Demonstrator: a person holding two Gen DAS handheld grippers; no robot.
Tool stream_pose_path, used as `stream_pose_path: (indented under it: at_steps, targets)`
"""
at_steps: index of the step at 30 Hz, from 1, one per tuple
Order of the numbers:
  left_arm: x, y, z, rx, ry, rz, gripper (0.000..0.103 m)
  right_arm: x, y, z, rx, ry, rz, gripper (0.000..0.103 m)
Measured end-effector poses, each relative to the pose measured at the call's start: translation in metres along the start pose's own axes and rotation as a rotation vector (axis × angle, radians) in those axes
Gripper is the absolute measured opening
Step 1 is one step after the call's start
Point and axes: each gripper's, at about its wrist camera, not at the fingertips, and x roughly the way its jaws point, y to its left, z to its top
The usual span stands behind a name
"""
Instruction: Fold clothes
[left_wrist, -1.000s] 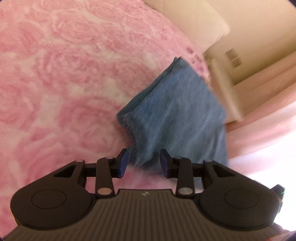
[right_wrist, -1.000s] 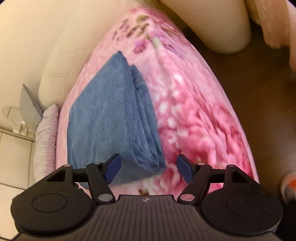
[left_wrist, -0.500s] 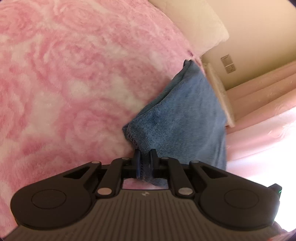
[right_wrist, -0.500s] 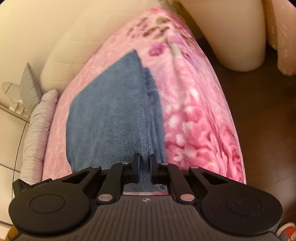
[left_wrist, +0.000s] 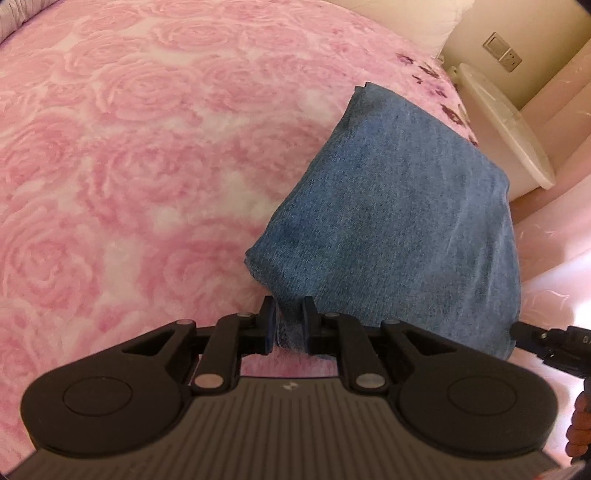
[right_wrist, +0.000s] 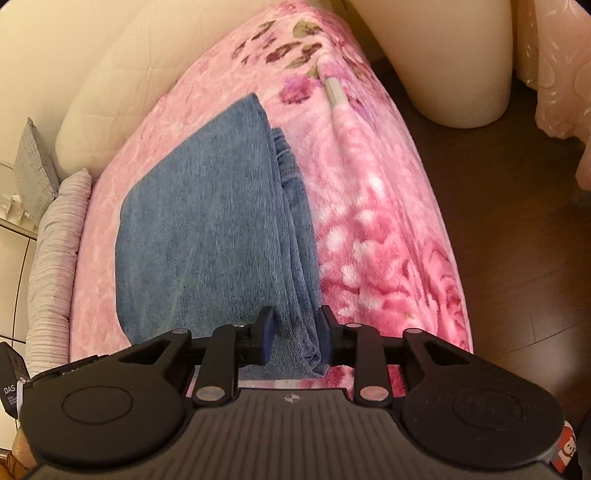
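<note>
Folded blue jeans (left_wrist: 399, 206) lie on a pink rose-pattern blanket (left_wrist: 129, 147) on a bed. My left gripper (left_wrist: 288, 317) is shut on the near corner of the jeans, and the cloth is pinched thin between its pads. In the right wrist view the jeans (right_wrist: 207, 229) stretch away from me, with stacked folded layers along their right edge. My right gripper (right_wrist: 295, 328) straddles that thick edge at the near end. Its jaws are opening, and the denim layers still fill the gap and touch both pads.
The blanket (right_wrist: 369, 221) drops over the bed's right side to a dark wooden floor (right_wrist: 517, 258). A cream round stool (right_wrist: 461, 55) stands there. A striped pillow (right_wrist: 55, 258) and a cream headboard (right_wrist: 110, 74) lie to the left. A white side table (left_wrist: 506, 122) is beyond the jeans.
Both grippers went from open around the near end of the jeans to closed on it. The right jaws then widened around a thicker bunch. The left view shifted, and the jeans now look larger.
</note>
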Motion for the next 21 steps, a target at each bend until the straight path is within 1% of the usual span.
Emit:
stream_pose_path:
  at_steps: [1, 3, 5, 7, 9, 11, 15, 18, 21]
  targets:
    - [-0.001, -0.001, 0.000, 0.000, 0.002, 0.012, 0.012, -0.002, -0.001, 0.002, -0.008, -0.005, -0.018, 0.033]
    - [-0.004, -0.004, -0.003, -0.004, 0.009, 0.044, 0.012, -0.005, -0.003, 0.006, -0.024, -0.015, -0.068, 0.034]
    - [-0.009, -0.008, -0.008, -0.008, 0.017, 0.094, 0.012, -0.008, -0.007, 0.011, -0.037, -0.008, -0.173, 0.034]
    - [-0.017, -0.016, -0.014, 0.011, 0.020, 0.149, 0.012, -0.013, -0.002, 0.016, -0.092, -0.017, -0.264, 0.036]
    - [-0.026, -0.030, -0.017, 0.056, -0.008, 0.169, 0.012, -0.019, 0.007, 0.020, -0.177, -0.041, -0.342, 0.036]
    - [-0.033, -0.045, -0.014, 0.113, -0.048, 0.148, 0.012, -0.023, 0.029, 0.023, -0.292, -0.082, -0.334, 0.035]
    - [-0.024, -0.076, 0.005, 0.242, -0.097, 0.092, 0.012, -0.018, 0.077, 0.021, -0.490, -0.140, -0.261, 0.035]
    - [-0.004, -0.087, 0.019, 0.299, -0.106, 0.067, 0.012, 0.003, 0.096, 0.020, -0.558, -0.133, -0.219, 0.034]
    - [0.021, -0.088, 0.030, 0.323, -0.088, 0.056, 0.012, 0.029, 0.098, 0.019, -0.598, -0.124, -0.234, 0.034]
